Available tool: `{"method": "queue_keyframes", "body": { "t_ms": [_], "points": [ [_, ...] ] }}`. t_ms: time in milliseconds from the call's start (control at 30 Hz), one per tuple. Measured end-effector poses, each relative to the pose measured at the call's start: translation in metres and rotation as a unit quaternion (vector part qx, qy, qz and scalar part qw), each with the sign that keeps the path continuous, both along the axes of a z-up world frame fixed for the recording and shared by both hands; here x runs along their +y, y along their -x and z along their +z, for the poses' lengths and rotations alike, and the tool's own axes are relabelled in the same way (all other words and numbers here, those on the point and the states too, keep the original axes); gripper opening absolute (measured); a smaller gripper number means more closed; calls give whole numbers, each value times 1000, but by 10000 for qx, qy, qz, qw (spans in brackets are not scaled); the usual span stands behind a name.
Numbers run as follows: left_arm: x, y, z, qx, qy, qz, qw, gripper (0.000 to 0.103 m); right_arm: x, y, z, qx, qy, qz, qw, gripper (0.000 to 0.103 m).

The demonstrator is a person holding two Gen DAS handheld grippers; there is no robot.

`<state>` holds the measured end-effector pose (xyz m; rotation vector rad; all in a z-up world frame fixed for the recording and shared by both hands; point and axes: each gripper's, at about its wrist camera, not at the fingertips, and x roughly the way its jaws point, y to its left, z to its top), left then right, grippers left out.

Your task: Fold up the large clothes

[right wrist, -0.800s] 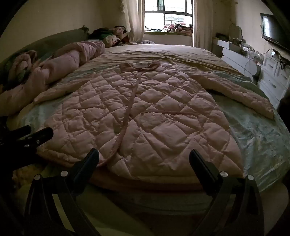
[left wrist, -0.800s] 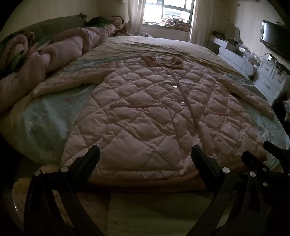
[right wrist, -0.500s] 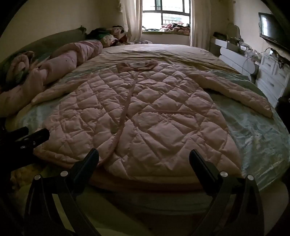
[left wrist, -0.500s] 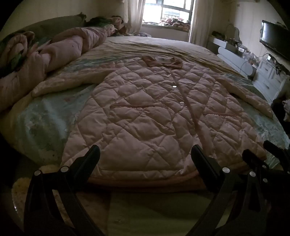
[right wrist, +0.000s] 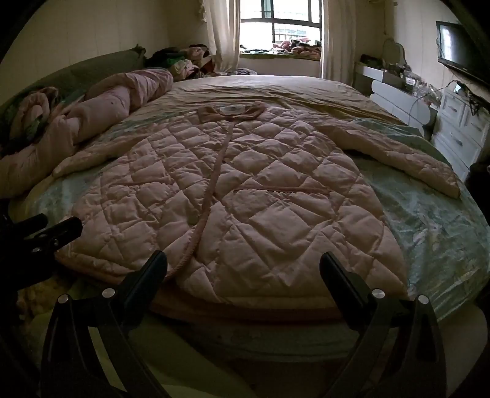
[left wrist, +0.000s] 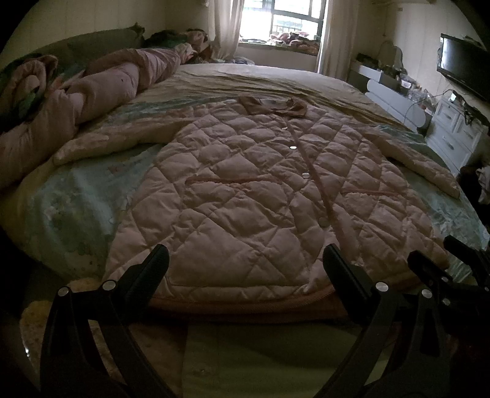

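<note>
Far ahead of the gripper a bright window (right wrist: 280,26); ahead left, a rolled pink duvet (right wrist: 101,113); right, a television (right wrist: 459,50) above white drawers (right wrist: 461,128).

Both wrist cameras sit low, just off the foot of the bed (left wrist: 61,214), facing the window (right wrist: 280,23); both share the quilted coat (left wrist: 260,199)
</note>
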<state>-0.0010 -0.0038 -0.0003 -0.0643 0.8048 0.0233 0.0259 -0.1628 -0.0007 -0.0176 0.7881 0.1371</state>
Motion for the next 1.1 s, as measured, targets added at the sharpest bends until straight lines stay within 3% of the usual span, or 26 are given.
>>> {"method": "queue_keyframes", "body": {
  "t_ms": [1100],
  "points": [
    [8,1,11,-61,-5,-8,10000,94,0,1,1,-23,-9,-2,10000,99]
  ]
}}
